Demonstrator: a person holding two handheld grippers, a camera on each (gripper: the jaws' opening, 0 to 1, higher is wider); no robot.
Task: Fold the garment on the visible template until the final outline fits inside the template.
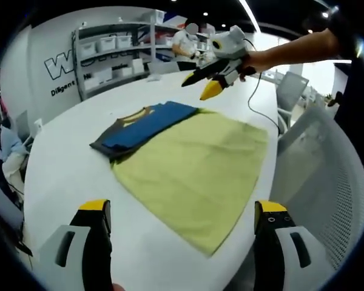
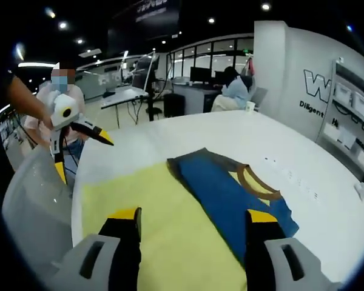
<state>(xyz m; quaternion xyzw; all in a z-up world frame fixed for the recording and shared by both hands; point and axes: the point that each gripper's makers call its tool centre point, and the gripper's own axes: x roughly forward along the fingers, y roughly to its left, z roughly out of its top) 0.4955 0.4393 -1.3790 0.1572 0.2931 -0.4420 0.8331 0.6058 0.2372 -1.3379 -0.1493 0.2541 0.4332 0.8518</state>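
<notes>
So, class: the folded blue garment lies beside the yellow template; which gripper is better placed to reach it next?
Right, probably. The right gripper hovers open just above the blue garment, jaws straddling its edge. The left gripper is open too, but the yellow template lies between it and the garment.

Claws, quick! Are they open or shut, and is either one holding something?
Left claw: open, holding nothing, above the yellow template.
Right claw: open, holding nothing, above the blue garment.

Both grippers are held up in the air with jaws spread: left gripper (image 2: 85,151), right gripper (image 1: 205,83) gripped by a hand (image 1: 255,60).
</notes>
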